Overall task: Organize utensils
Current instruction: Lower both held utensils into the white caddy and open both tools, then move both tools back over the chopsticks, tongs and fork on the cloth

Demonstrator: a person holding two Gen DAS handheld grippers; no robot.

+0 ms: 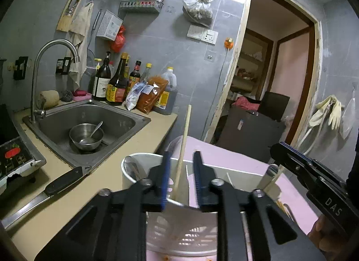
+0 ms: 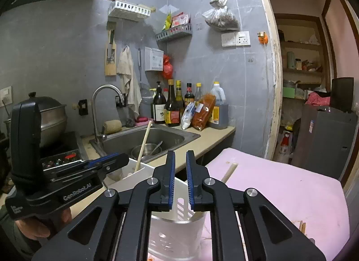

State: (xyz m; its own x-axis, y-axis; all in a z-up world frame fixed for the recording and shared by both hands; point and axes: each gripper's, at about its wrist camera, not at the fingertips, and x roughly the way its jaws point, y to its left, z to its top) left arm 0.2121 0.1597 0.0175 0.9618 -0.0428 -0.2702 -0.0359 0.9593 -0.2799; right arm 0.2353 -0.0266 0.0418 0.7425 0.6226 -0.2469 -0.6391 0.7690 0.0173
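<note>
Grey tiled wall [image 1: 170, 43]; open doorway [image 1: 278, 63]

We read two markings only: "DAS", white letters on the black body of the right claw [image 1: 280, 148]; "GenRobot.AI", white letters on the black body of the left claw [image 2: 121, 160]. Bottle labels [image 2: 172, 116] on the bench are too small for us to read.

I'm seeing a white perforated plastic holder [image 1: 179, 231], a pale matt wooden chopstick [image 1: 183, 148], a brushed steel sink [image 1: 89, 112], and a matt pink cloth [image 2: 280, 191].
</note>
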